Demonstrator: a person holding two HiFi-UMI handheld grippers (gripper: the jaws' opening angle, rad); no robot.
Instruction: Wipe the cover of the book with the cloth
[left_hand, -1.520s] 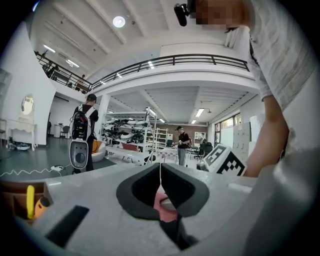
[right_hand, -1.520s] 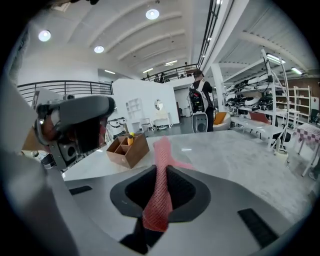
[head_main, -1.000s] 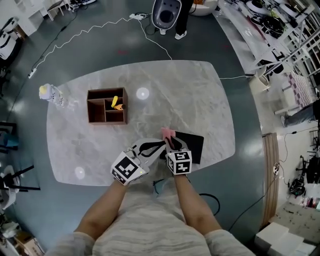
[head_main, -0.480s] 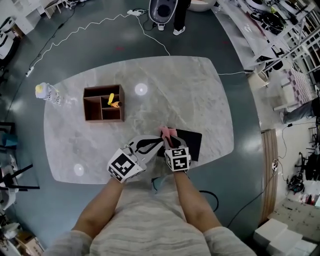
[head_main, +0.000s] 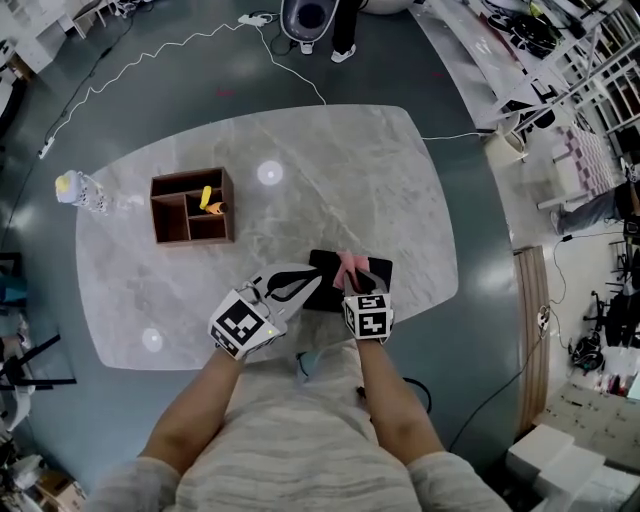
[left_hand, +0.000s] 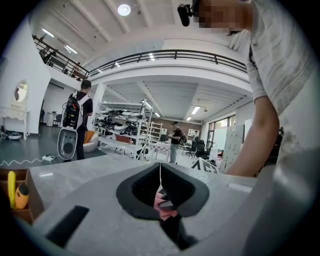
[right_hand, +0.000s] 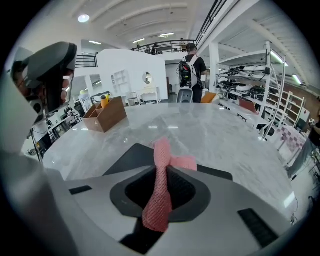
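The black book (head_main: 372, 275) lies near the table's front edge. My right gripper (head_main: 352, 287) is shut on a pink cloth (head_main: 350, 266), whose free end rests on the cover. In the right gripper view the cloth (right_hand: 159, 200) runs between the jaws, with the book (right_hand: 129, 158) just beyond them. My left gripper (head_main: 319, 279) is shut, its tips at the book's left edge; whether they touch it I cannot tell. In the left gripper view the jaws (left_hand: 160, 172) meet in a thin line, with pink cloth (left_hand: 165, 202) showing beyond them.
A brown wooden organiser (head_main: 190, 207) with a yellow item stands at the table's left. A plastic bottle (head_main: 78, 190) stands at the far left edge. A white cable (head_main: 150, 60) trails over the floor behind the marble table (head_main: 330, 170). A person (right_hand: 192, 70) stands beyond it.
My right gripper has carried the pink cloth to the right across the book's cover. The left gripper has stayed at the book's left edge. The head view has shifted slightly.
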